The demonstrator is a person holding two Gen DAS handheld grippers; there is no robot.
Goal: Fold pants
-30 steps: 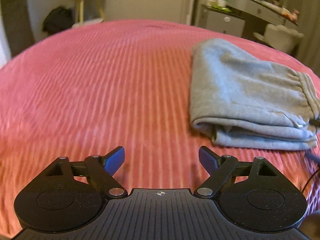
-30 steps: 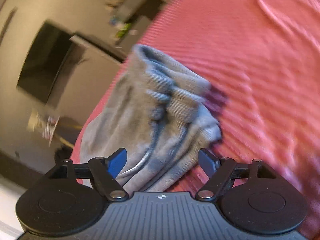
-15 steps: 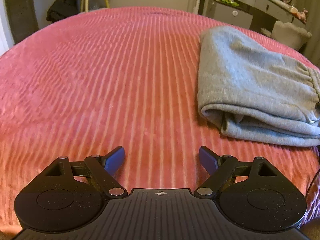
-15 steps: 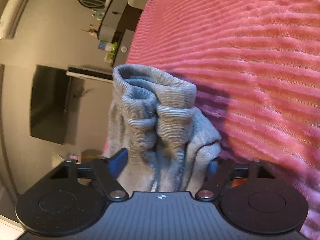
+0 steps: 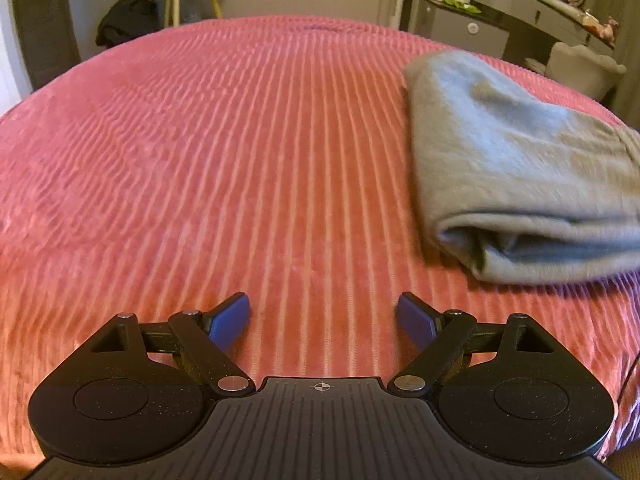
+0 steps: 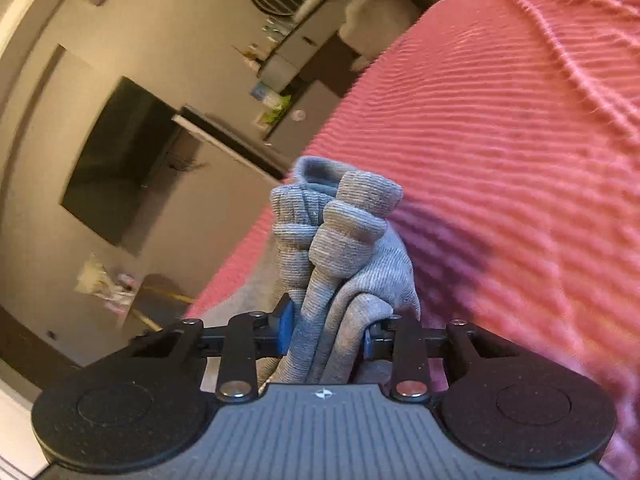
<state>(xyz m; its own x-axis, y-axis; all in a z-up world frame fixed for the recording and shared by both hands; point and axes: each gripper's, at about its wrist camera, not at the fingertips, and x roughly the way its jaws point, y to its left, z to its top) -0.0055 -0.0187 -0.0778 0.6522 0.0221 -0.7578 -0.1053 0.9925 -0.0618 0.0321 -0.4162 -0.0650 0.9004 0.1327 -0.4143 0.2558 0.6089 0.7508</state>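
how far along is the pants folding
Mostly done, it seems: the grey pants lie on the pink bedspread as a compact layered bundle. In hand: the right gripper is closing on a bunched end of the fabric. The left gripper is open, with nothing between its jaws. Left, probably: one last fold or moving the bundle.

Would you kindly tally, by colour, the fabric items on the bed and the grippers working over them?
Grey: 1, the folded pants, bunched between the closing pads of the right gripper.
Pink: 1, the ribbed bedspread.
Black with blue pads: 2, the right gripper and the open, empty left gripper.
Total: 4
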